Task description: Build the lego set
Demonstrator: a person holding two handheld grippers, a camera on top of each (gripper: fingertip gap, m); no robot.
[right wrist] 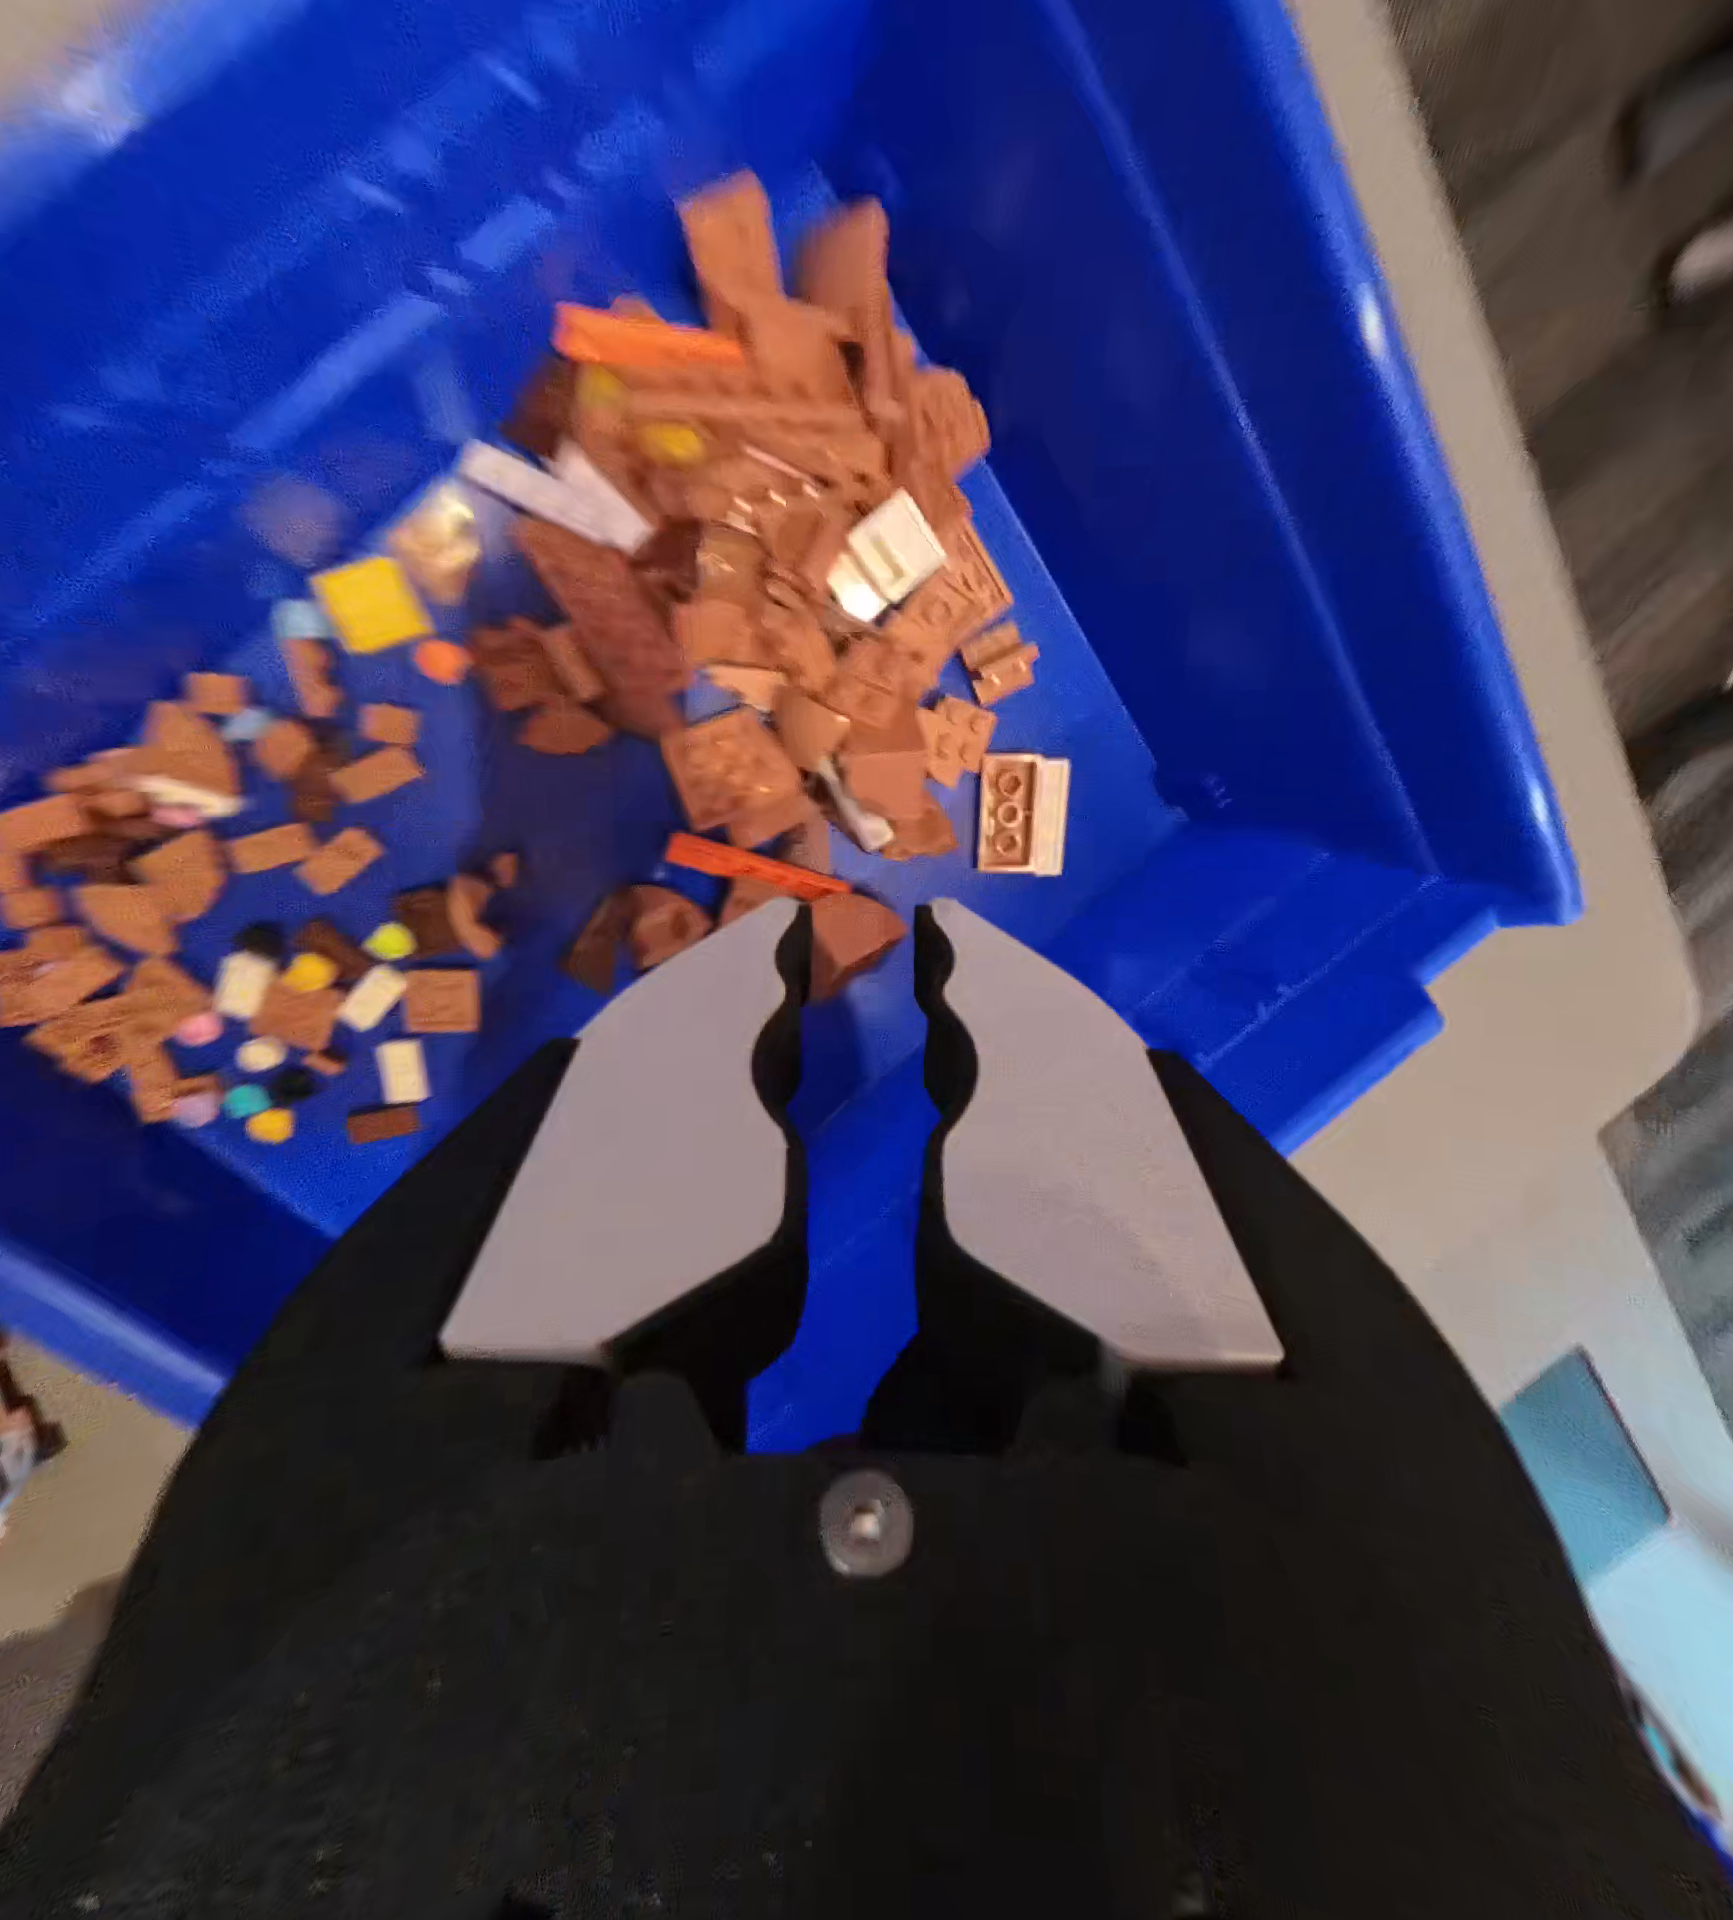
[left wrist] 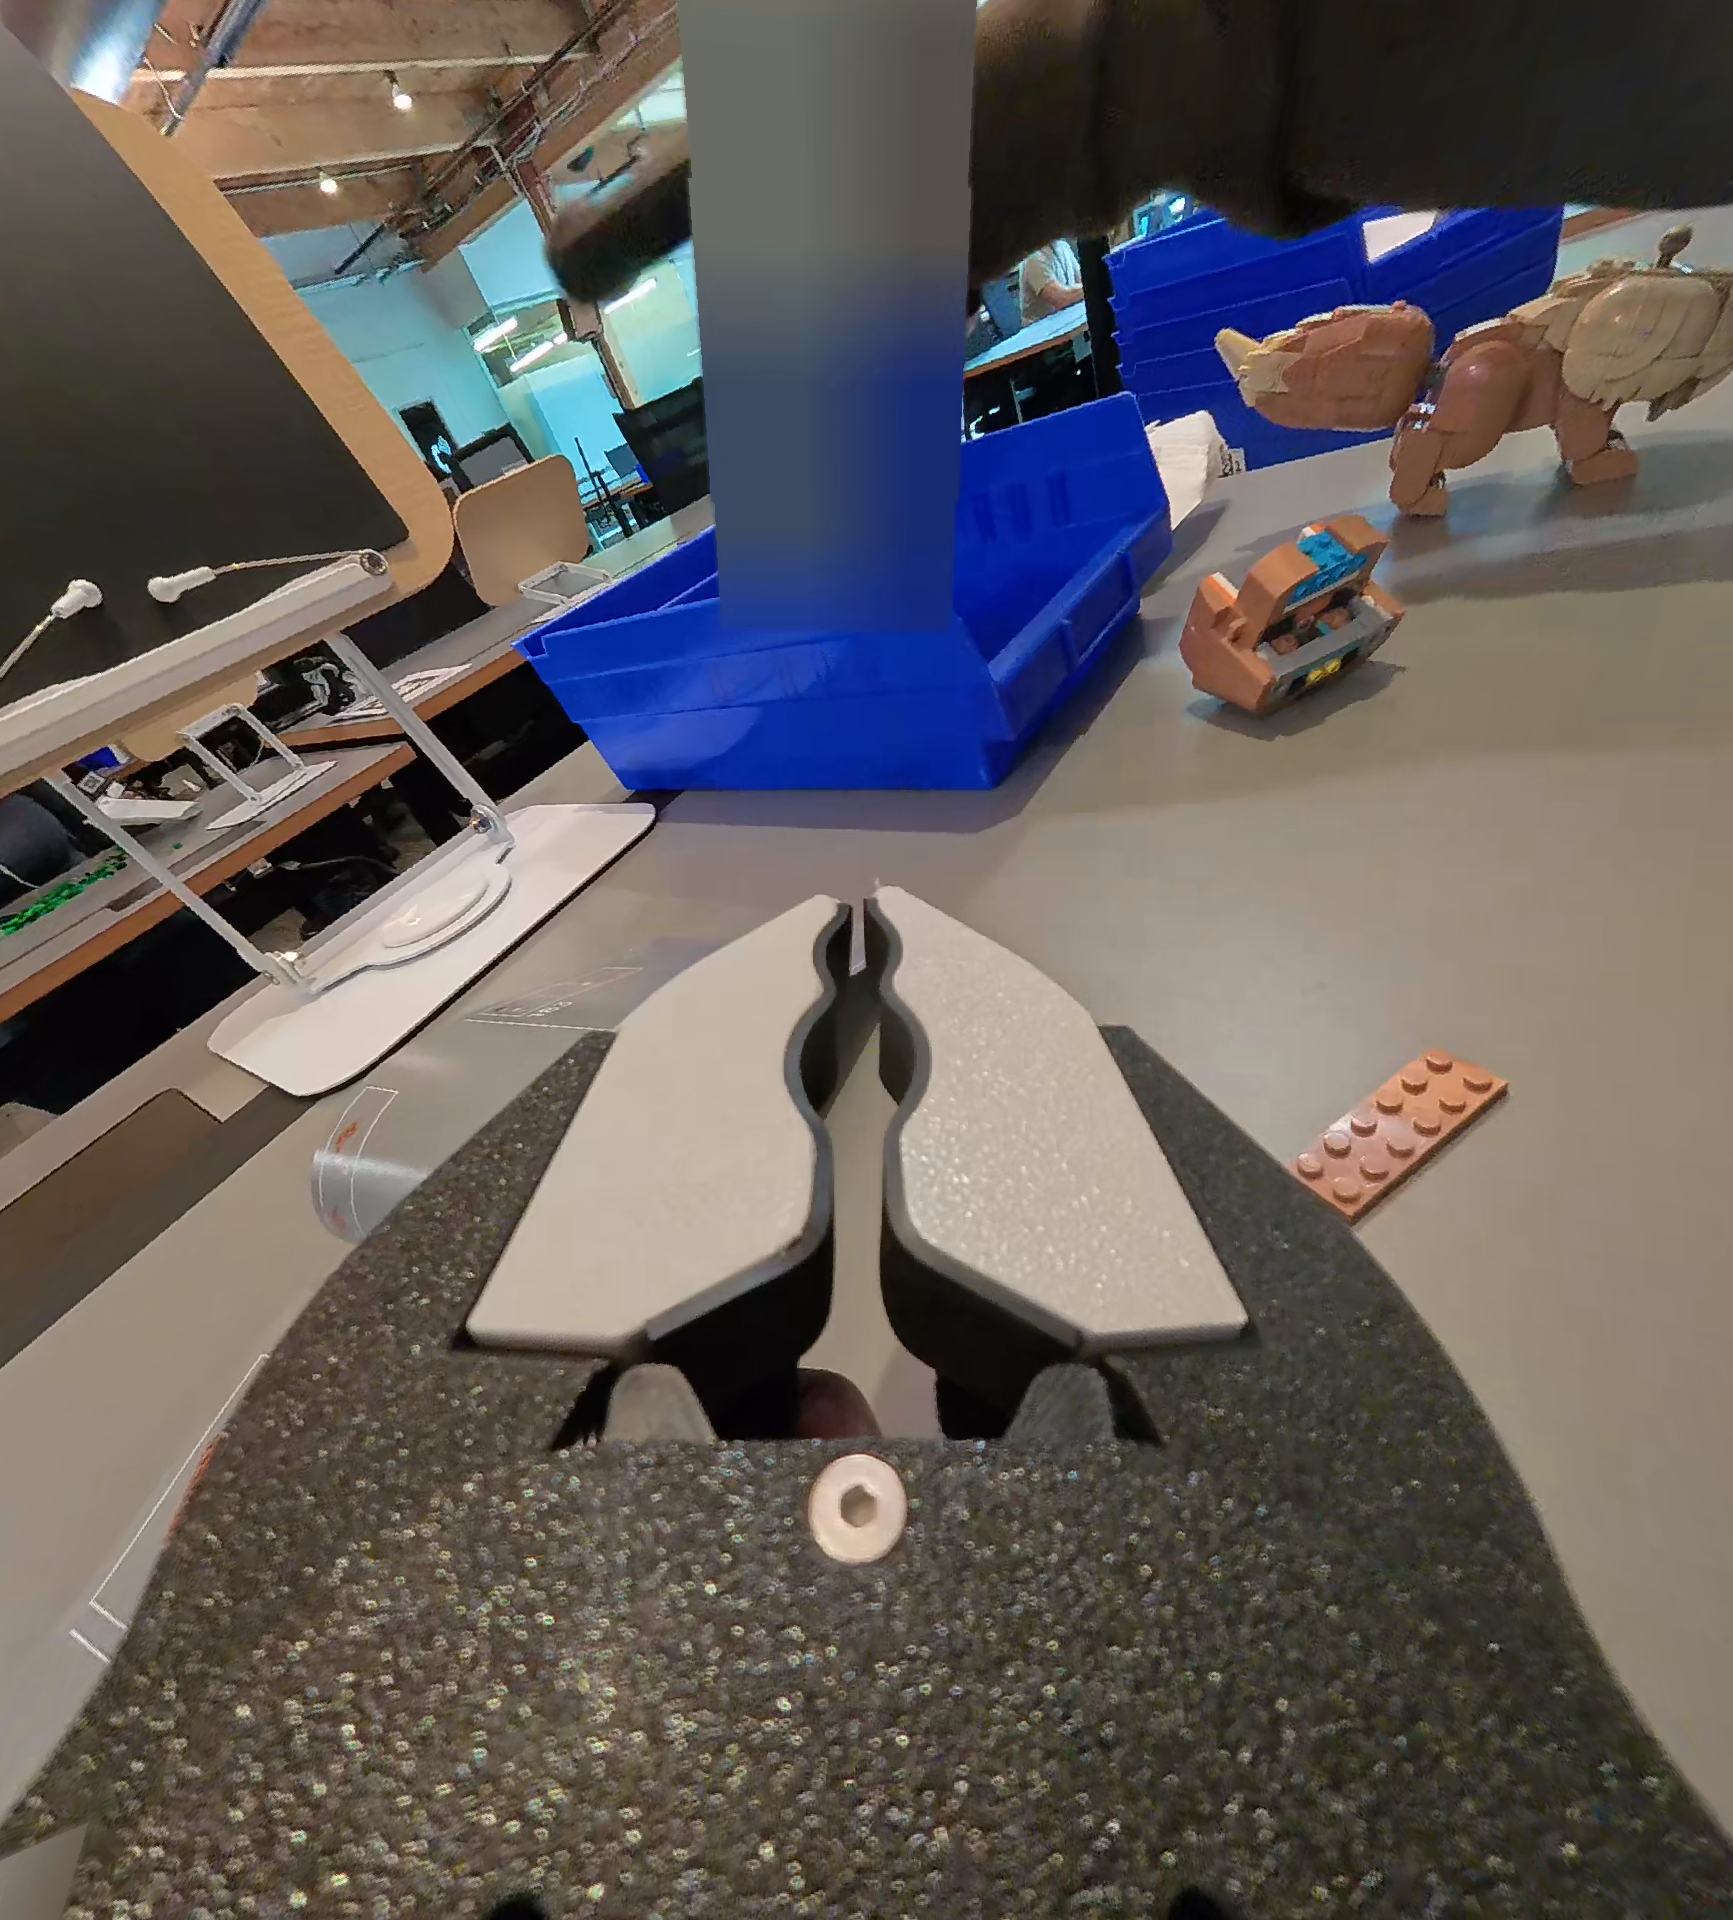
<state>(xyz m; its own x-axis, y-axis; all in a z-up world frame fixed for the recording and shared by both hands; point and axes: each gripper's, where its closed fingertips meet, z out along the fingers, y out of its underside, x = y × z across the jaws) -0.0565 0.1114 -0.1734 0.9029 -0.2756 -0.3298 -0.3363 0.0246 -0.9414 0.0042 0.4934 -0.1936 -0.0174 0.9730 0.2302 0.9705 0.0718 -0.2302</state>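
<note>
From the left wrist view, the left gripper (left wrist: 864, 914) rests low over the grey table (left wrist: 1464, 883) with jaws nearly closed and empty; the brown plate (left wrist: 1402, 1132) beside it could be knocked away. From the right wrist view, the right gripper (right wrist: 857, 920) hangs narrowly open around a brown slope brick (right wrist: 851, 951) in the blue bin (right wrist: 1205, 520), full of loose bricks (right wrist: 779, 540); the sloped piece may slip out.

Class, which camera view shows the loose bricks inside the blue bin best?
The right wrist view: it looks down into the blue bin, showing the loose bricks spread across its floor. The left wrist view shows only the bin's outer walls, no bricks inside.
</note>
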